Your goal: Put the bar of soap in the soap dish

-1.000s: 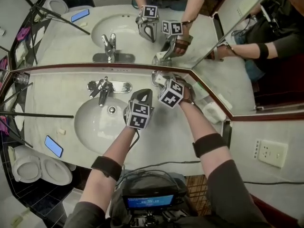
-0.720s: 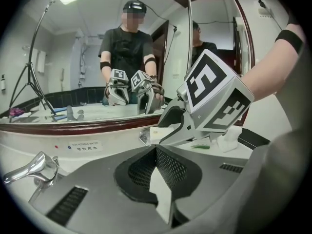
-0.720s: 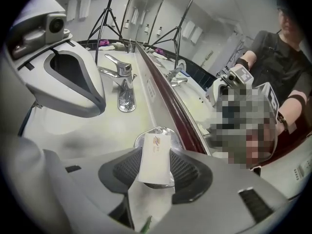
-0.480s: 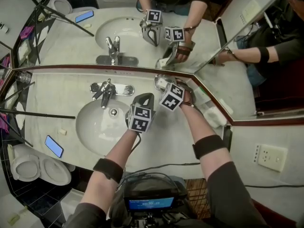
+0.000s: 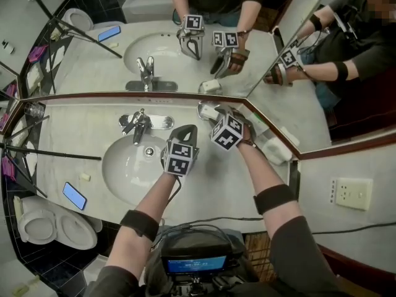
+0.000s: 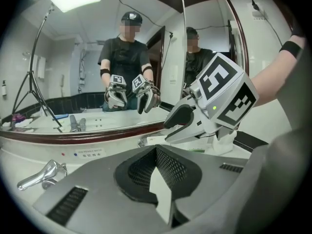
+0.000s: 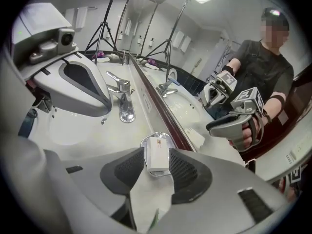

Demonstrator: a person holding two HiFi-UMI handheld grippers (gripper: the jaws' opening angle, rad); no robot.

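1. Against the earlier frames, the left gripper (image 5: 189,129) and right gripper (image 5: 216,115) have hardly shifted on the counter (image 5: 210,184). The right one is still at the dish (image 5: 200,107). Its jaws have just been closing, with the soap (image 5: 210,112) between them.
2. Head view: the dish sits at the counter's back edge, just in front of the mirror trim (image 5: 93,96), near the corner where the two mirrors meet. Room is tight behind it and to its right.
3. Head view: the tap (image 5: 139,124) is left of the dish and apart from it, with the basin (image 5: 117,166) in front of it. The left gripper is over the basin's right rim, just beside the right gripper.
4. Head view: bare counter runs from the grippers to the front edge. A white pack (image 5: 272,148) lies by the right mirror and a phone (image 5: 74,195) at front left. Tripod poles (image 5: 55,152) cross the left end.
5. Left gripper view: jaws fully together, nothing in them. The right gripper (image 6: 168,128) is ahead and to the right, tips down near the trim. The tap (image 6: 41,174) is at lower left, well apart.
6. Right gripper view: jaws part open, pads flush on both long sides of the soap (image 7: 157,160), so it is gripped. The soap falls inside the dish outline, and the rim (image 7: 153,136) shows past both its ends. Can't tell whether it is seated.
7. Right gripper view: the trim (image 7: 161,116) runs just right of the dish. The left gripper (image 7: 105,108) is off to the left, clear of the dish.
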